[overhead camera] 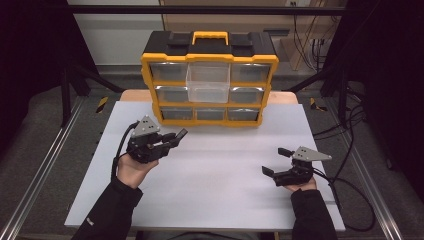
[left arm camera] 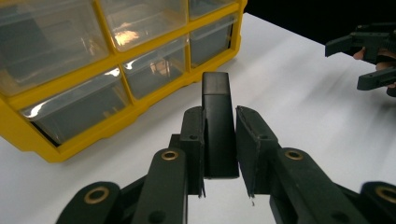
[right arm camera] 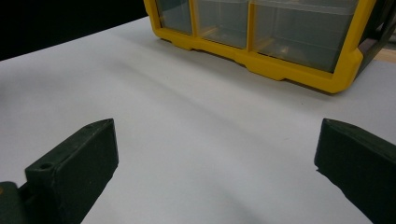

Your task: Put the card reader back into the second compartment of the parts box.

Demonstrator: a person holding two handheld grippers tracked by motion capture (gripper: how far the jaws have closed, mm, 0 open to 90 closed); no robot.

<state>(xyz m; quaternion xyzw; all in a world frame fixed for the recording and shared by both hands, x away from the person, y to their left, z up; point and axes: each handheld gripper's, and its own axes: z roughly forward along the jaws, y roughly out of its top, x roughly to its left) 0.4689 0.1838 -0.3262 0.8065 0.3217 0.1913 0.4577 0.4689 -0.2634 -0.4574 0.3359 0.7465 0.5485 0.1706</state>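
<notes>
High view lays out the white rectangular counter [overhead camera: 210, 190], broad and bare between its near edge and the yellow-and-black plastic drawer cabinet [overhead camera: 210, 80] at the far edge, where 1 clear middle drawer [overhead camera: 207, 82] stands pulled out. Left gripper [overhead camera: 170, 139] hangs above the counter just before the cabinet; right gripper [overhead camera: 277, 161], well apart, has jaws spread wide on nothing. Left gripper view adds the small black rectangular block [left arm camera: 217, 126], upright, clamped between the left jaws.
</notes>
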